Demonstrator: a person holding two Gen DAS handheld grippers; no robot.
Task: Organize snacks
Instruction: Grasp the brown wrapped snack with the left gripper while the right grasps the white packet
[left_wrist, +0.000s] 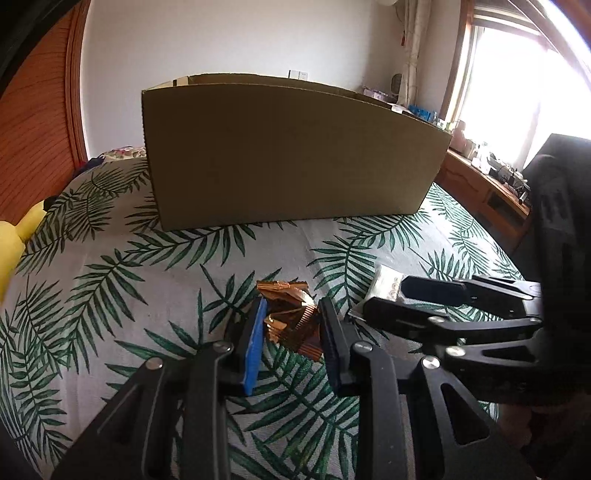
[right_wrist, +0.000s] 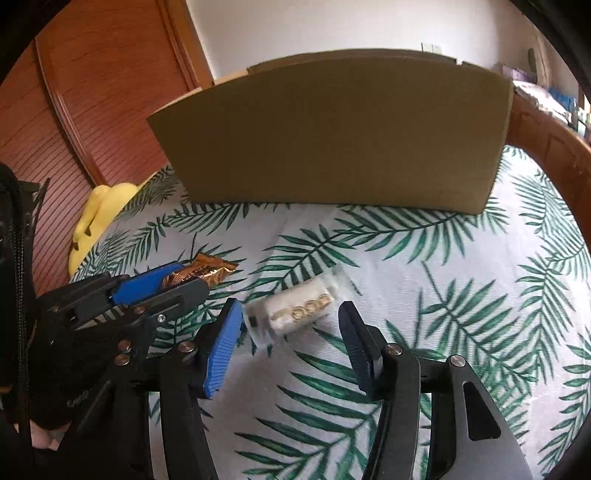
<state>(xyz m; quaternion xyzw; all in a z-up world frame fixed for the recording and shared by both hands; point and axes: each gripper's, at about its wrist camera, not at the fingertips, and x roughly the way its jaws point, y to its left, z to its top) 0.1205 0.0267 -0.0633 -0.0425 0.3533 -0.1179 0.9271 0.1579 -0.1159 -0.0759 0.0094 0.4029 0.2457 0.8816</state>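
A copper-gold snack wrapper (left_wrist: 291, 317) lies on the leaf-print bedspread between the fingers of my left gripper (left_wrist: 291, 314), whose jaws are closed against its sides. It also shows in the right wrist view (right_wrist: 207, 273), where the left gripper (right_wrist: 177, 282) is at the left. A clear-wrapped white snack (right_wrist: 291, 310) lies between the wide-open fingers of my right gripper (right_wrist: 290, 315), touching neither finger. In the left wrist view the right gripper (left_wrist: 384, 295) is over that snack (left_wrist: 386, 284). A tall cardboard box (left_wrist: 291, 147) stands behind on the bed.
A yellow plush toy (right_wrist: 99, 214) lies at the left edge of the bed by the wooden headboard (right_wrist: 92, 96). A wooden cabinet with clutter (left_wrist: 491, 177) stands to the right under the window. The bedspread (right_wrist: 461, 295) spreads around the snacks.
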